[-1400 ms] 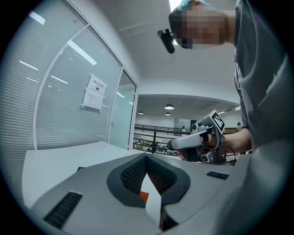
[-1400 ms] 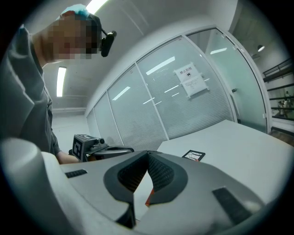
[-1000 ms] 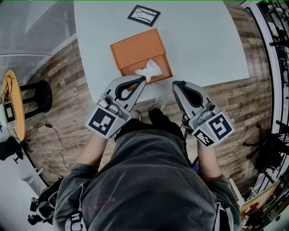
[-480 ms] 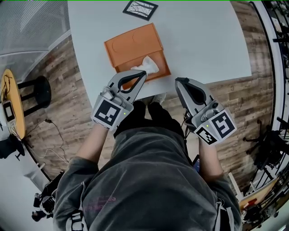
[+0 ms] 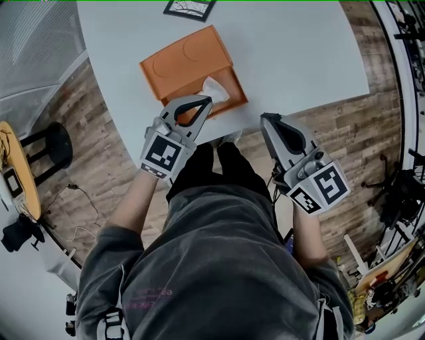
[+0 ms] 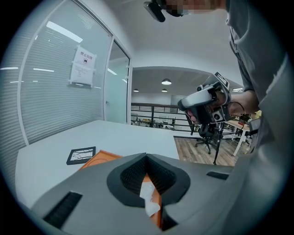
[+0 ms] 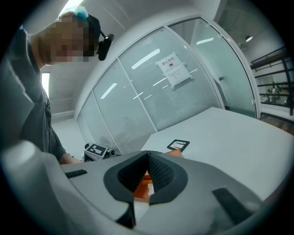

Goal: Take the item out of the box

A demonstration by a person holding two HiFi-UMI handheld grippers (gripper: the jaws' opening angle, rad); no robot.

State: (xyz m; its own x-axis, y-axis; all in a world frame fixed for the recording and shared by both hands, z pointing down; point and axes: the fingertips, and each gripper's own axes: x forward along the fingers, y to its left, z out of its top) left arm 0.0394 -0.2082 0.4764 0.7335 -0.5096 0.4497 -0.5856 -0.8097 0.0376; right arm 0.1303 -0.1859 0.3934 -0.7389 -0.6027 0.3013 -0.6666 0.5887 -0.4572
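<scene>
Both grippers' fingers are clenched empty; the left gripper (image 5: 202,101) covers the near edge of the orange box (image 5: 179,63) by its white tissue (image 5: 214,87), a framed picture (image 5: 189,6) beyond.

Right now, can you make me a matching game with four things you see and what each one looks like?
Things:
1. box
2. tissue
3. picture frame
4. left gripper

Looks:
A. white, poking out of the box
B. jaws shut
C. orange
D. black-edged, beyond the box

Pairs: 1-C, 2-A, 3-D, 4-B.
</scene>
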